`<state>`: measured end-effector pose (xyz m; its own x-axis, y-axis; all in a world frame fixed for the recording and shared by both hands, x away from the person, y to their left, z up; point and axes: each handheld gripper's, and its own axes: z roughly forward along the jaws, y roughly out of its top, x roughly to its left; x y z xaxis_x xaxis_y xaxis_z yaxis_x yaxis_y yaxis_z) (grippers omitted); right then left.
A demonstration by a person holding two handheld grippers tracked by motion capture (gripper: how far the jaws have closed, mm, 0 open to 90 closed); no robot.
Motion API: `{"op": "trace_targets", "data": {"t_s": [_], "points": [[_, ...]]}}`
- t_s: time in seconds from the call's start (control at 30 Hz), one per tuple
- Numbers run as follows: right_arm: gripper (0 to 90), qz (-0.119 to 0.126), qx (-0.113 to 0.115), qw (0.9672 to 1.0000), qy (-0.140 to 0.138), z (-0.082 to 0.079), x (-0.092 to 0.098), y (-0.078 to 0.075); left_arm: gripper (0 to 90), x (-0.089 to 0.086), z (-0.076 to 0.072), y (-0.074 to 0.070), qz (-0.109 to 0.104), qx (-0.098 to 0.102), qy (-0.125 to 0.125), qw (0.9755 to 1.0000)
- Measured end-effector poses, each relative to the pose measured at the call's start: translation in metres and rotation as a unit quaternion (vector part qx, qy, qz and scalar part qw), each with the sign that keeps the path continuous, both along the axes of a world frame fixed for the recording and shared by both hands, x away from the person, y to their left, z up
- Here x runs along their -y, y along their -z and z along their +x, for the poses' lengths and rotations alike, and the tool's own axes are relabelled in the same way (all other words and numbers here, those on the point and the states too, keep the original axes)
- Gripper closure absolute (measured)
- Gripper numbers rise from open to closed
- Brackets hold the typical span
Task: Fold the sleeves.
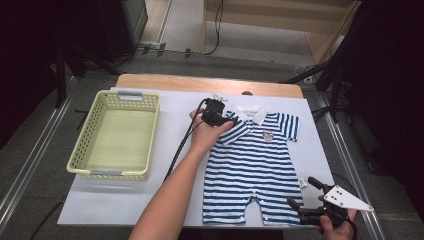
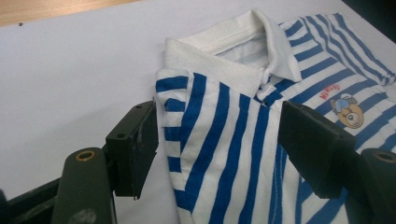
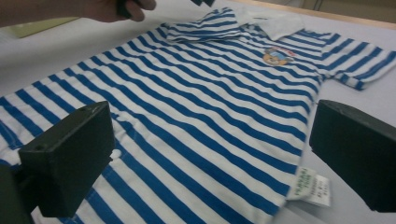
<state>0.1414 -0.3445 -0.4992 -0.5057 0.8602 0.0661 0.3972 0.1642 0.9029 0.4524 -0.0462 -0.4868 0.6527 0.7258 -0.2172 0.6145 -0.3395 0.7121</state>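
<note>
Two wide-open, empty grippers are seen: the right gripper (image 1: 304, 199) hangs at the near table edge beside the striped romper (image 1: 250, 165), which lies flat mid-sheet; a leg could be dragged over that edge. Farther off, the left gripper (image 1: 223, 119) straddles the folded sleeve (image 2: 196, 140) unpressed, so the fold may spring back. Open room lies toward the basket (image 1: 80, 150).

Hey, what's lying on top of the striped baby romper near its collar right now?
One sleeve is folded over onto the chest of the striped romper, below the white collar. The stripes beneath that fold are covered. The left gripper hovers there, jaws open.
</note>
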Motion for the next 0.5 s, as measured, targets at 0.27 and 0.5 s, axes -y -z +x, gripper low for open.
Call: {"op": "trace_targets", "data": {"t_s": [0.27,0.5], "points": [[5.1,0.001,-0.006,0.9996,-0.028,0.0,-0.026,-0.002,37.9,0.003,0.008,0.007,0.003,-0.008,-0.016,0.9998],[16.8,0.005,-0.013,0.9985,-0.053,-0.001,-0.054,-0.002,43.1,0.004,0.011,0.014,0.018,-0.018,-0.022,0.9994]]}}
